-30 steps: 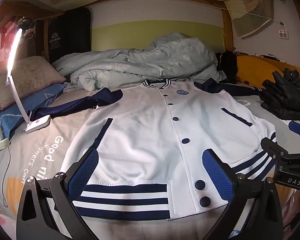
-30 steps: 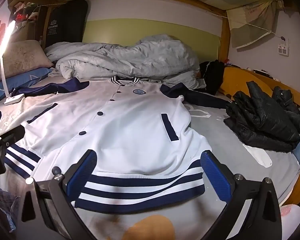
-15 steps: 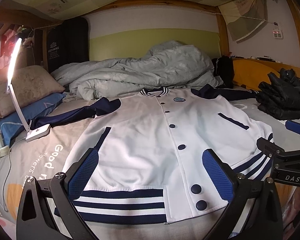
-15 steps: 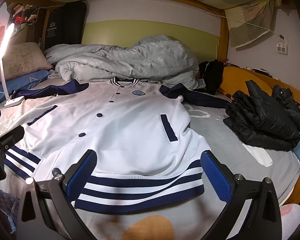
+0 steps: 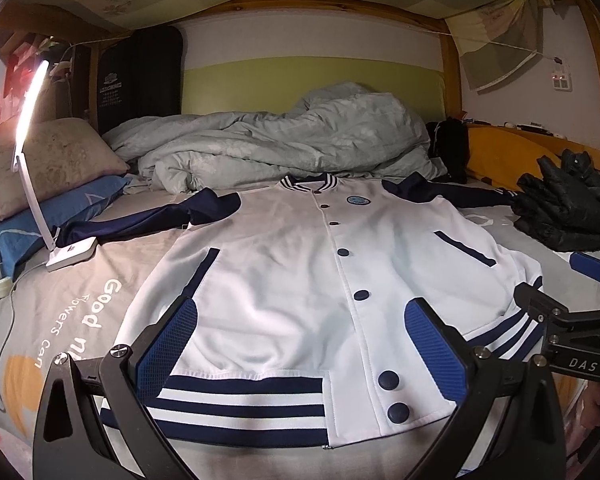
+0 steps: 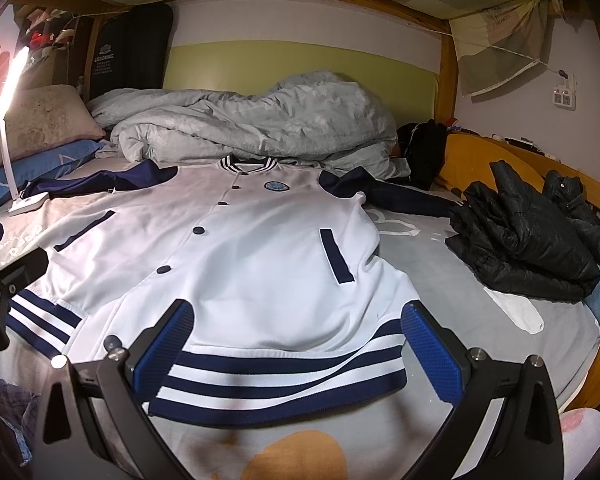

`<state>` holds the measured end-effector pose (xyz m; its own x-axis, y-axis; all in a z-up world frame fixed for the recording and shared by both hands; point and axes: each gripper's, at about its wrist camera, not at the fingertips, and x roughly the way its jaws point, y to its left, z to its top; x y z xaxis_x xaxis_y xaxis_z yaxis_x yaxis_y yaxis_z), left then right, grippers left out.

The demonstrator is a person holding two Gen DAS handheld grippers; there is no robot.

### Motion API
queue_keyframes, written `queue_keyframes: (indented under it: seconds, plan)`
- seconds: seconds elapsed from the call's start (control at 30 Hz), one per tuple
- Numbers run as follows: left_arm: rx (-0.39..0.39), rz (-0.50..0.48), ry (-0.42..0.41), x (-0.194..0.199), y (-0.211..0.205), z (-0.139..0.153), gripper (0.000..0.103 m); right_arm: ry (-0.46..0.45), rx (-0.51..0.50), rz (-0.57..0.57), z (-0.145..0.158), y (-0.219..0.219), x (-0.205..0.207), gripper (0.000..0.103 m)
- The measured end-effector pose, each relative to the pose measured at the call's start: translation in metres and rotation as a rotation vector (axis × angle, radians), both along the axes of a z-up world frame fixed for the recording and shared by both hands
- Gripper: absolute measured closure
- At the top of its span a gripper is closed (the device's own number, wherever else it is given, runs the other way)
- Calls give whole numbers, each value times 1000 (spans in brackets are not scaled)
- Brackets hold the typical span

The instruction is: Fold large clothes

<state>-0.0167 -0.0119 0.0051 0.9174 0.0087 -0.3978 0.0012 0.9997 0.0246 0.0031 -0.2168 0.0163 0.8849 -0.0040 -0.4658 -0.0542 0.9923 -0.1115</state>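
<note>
A white varsity jacket (image 5: 292, 280) with navy sleeves, navy buttons and a striped navy hem lies flat, front up, on the grey bed sheet (image 5: 72, 304); it also shows in the right wrist view (image 6: 252, 264). Its sleeves spread out to both sides near the collar. My left gripper (image 5: 300, 344) is open and empty, hovering over the hem's left half. My right gripper (image 6: 296, 344) is open and empty, over the hem's right half. The right gripper's side also shows at the right edge of the left wrist view (image 5: 572, 336).
A crumpled grey duvet (image 5: 284, 136) lies behind the collar. A lit white desk lamp (image 5: 36, 168) stands at the left by pillows (image 5: 48, 160). A black puffer jacket (image 6: 524, 240) lies at the right beside the wooden bed rail (image 6: 472, 160).
Both grippers have tilted up and drawn back slightly, so the jacket sits lower in both views. The jacket has not moved and both grippers stay open.
</note>
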Motion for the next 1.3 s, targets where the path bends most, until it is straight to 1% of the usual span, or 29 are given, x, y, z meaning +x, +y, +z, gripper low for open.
queue_keyframes:
  seconds: [0.13, 0.23, 0.33, 0.43, 0.5, 0.63, 0.8, 0.93, 1.1, 1.3]
  plan:
    - [-11, 3, 19, 4, 2, -1, 0, -5, -4, 3, 0, 0, -1, 0]
    - [-34, -36, 51, 7, 2, -2, 0, -3, -9, 6, 0, 0, -1, 0]
    - [-13, -24, 37, 4, -1, -3, 0, 11, -6, 16, -1, 0, 0, 0]
    - [6, -15, 33, 5, -2, -4, 0, 30, 18, 33, 0, -1, -1, 0]
    - [4, -17, 37, 6, -1, -4, 0, 36, 35, 46, 1, -2, -1, 0]
    - [-10, -11, 32, 5, 2, -3, 0, 33, 13, 46, 0, 1, -1, 0]
    - [-17, 1, 34, 6, 6, -2, 0, 41, 14, 66, 0, 3, -1, 0]
    - [-42, -3, 54, 8, 10, -4, 0, 16, -9, 38, 0, 5, -3, 0]
    - [-43, 8, 45, 6, 12, -2, 0, 1, -4, 28, 2, 4, -4, 0]
    - [-54, 26, 62, 6, 16, -3, 0, 20, 10, -33, -1, 0, -2, 0]
